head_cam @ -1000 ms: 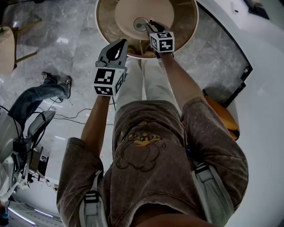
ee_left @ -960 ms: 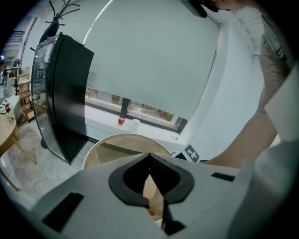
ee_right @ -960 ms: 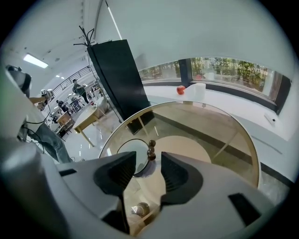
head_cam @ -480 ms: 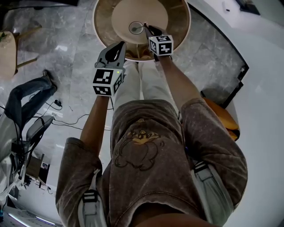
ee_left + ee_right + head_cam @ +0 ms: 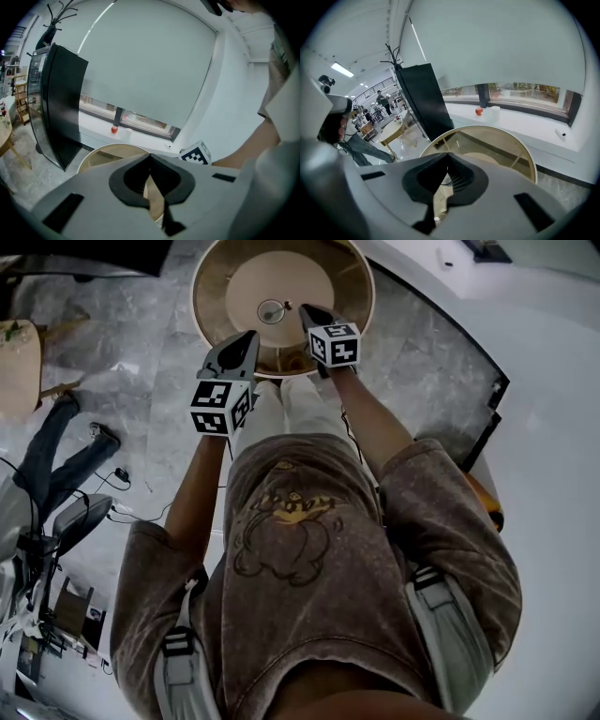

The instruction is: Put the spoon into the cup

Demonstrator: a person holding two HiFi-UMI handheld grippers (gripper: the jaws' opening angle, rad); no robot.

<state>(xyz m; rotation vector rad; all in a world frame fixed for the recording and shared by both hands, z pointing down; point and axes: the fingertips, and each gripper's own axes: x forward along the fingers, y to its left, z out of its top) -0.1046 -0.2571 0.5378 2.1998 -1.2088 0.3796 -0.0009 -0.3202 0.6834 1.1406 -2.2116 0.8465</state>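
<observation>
A small round cup (image 5: 272, 310) stands near the middle of the round glass-topped table (image 5: 356, 287). A thin bright piece at its rim may be the spoon; it is too small to tell. My right gripper (image 5: 305, 311) hangs just right of the cup, above the table, shut with nothing between its jaws. In the right gripper view the jaws (image 5: 449, 155) meet at the tips, and part of the cup's rim (image 5: 442, 181) shows in the gap below them. My left gripper (image 5: 249, 337) hovers over the table's near edge, also shut and empty, its tips together (image 5: 150, 155).
A person in jeans (image 5: 56, 446) stands on the marble floor at the left, near a second small table (image 5: 14, 352) and cables. A tall black panel (image 5: 56, 103) stands behind the round table. A red apple (image 5: 479, 111) lies on the window sill. An orange seat (image 5: 483, 498) is at the right.
Both grippers have lifted away from the table. The right gripper's tip, which was at the cup, now sits beside it and higher. The person at the left has shifted.
</observation>
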